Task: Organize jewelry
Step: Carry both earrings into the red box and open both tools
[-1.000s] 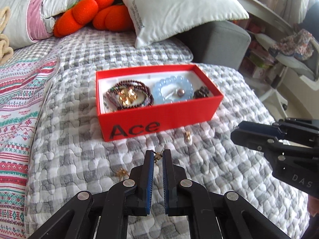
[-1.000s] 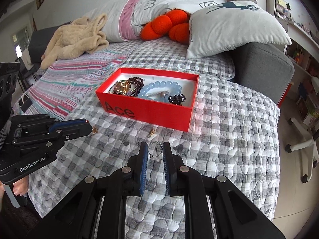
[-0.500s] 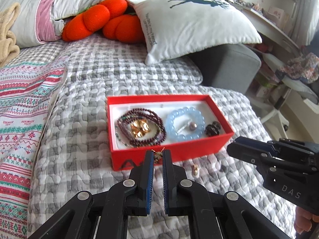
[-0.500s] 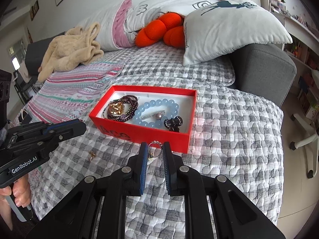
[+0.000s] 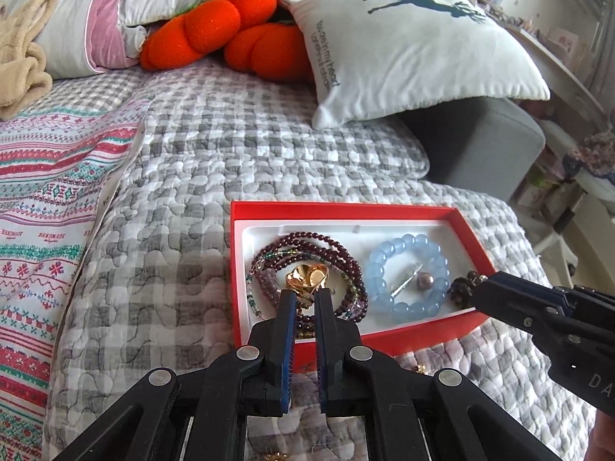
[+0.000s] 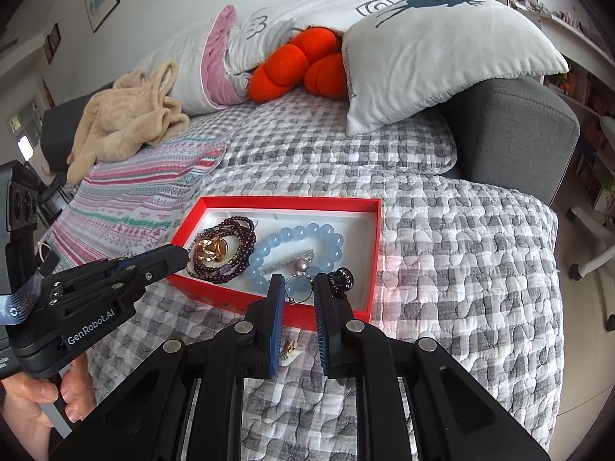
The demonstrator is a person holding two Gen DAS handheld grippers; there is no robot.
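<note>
A red box with a white lining lies on the checked quilt. In it are a dark bead bracelet around a gold piece, a pale blue bead bracelet and a black ornament. My left gripper hangs over the dark bracelet, shut on a small gold earring. Above the box's near right part, my right gripper is shut on a thin ring. A loose gold earring lies on the quilt in front of the box.
White pillows and an orange plush lie behind the box. A grey sofa arm rises at the right, a striped blanket spreads left. A beige garment sits further back. A hand holds the left gripper's handle.
Both grippers have moved forward from the quilt in front of the box to above its inside, each carrying its small piece. The box now fills more of both views.
</note>
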